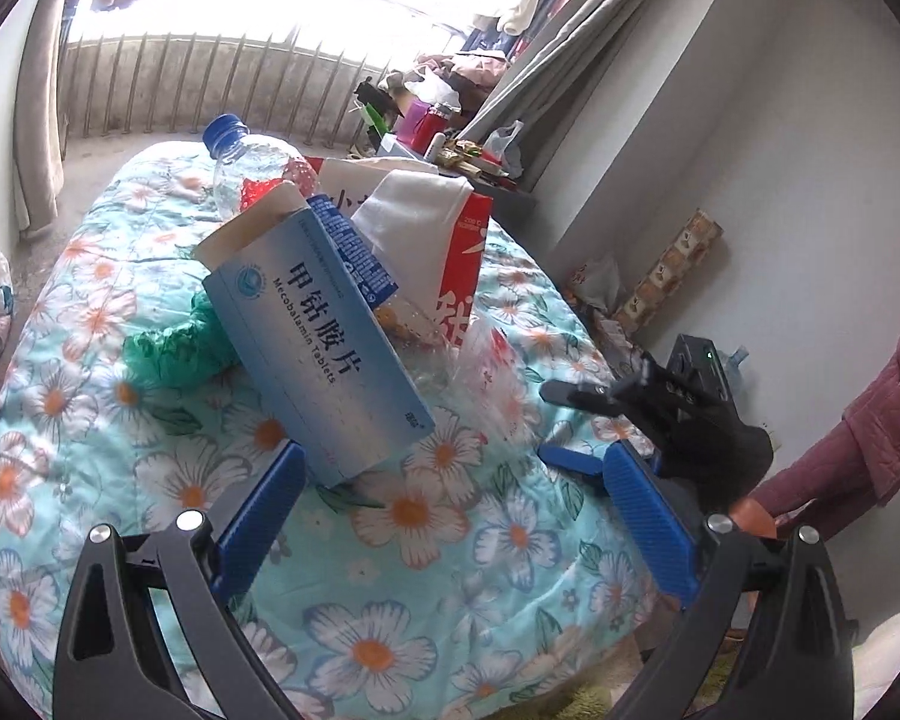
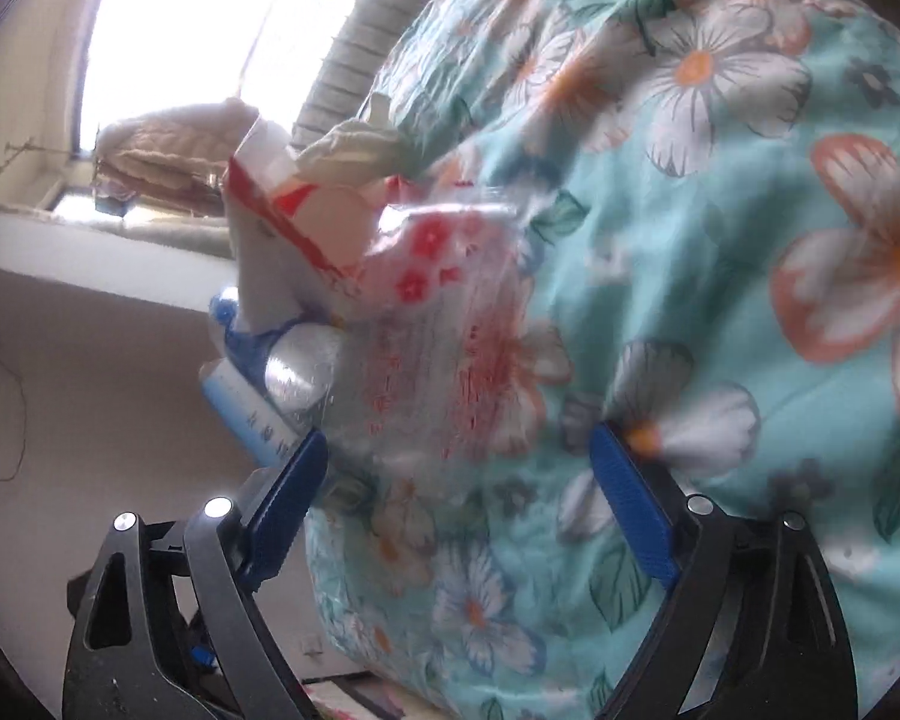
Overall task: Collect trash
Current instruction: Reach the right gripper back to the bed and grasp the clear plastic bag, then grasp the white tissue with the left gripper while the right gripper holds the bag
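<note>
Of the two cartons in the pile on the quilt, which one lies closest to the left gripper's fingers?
The blue Mecobalamin tablet box: its lower end reaches down between the left gripper fingers. The red and white carton stands behind it, further up the pile.

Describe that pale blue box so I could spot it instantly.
On the flowered quilt sits a heap of rubbish. The pill box leans at its front, just beyond the left gripper. Alone there, it is long, flat and pale blue, with one end flap open.
</note>
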A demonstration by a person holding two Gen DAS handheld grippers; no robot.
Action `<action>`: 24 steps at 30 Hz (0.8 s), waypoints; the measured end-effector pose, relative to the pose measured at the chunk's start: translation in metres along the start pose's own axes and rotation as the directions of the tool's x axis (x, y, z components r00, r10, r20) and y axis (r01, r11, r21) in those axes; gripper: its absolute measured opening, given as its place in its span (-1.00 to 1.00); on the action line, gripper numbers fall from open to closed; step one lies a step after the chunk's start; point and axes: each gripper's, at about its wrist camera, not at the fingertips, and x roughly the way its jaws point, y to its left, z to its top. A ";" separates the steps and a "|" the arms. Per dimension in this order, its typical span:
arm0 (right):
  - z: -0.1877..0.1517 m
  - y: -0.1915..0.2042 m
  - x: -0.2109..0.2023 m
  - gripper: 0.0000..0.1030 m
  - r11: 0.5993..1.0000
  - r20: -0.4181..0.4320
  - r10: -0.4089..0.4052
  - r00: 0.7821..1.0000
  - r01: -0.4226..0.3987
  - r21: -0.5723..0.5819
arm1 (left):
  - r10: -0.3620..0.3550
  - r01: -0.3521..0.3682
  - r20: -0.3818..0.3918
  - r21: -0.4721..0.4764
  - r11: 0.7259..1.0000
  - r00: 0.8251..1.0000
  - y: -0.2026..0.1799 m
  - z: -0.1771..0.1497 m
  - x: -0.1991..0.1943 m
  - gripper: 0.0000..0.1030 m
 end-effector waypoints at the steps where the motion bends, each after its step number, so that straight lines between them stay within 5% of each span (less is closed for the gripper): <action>1: 0.002 0.005 0.003 0.60 1.000 0.003 0.004 1.000 -0.004 -0.015 | 0.000 0.000 0.003 0.009 1.000 1.000 0.000 0.001 0.001 0.89; 6: 0.011 0.013 0.020 0.18 1.000 -0.020 -0.001 1.000 0.001 0.004 | -0.018 0.016 0.040 0.048 0.999 0.999 -0.005 0.010 0.002 0.89; 11: 0.013 0.012 0.026 -0.82 0.999 -0.045 -0.021 0.999 0.022 0.026 | -0.018 0.006 0.116 0.097 0.995 0.993 -0.015 0.030 -0.002 0.73; 18: 0.008 0.005 -0.010 -0.99 0.997 -0.009 -0.071 0.997 0.071 -0.022 | 0.008 -0.028 0.162 0.124 0.992 0.987 -0.024 0.070 0.020 0.38; 24: 0.004 -0.010 -0.058 -1.00 0.988 0.069 -0.149 0.986 0.152 -0.039 | 0.093 -0.106 0.093 0.143 0.984 0.991 -0.026 0.106 0.068 0.04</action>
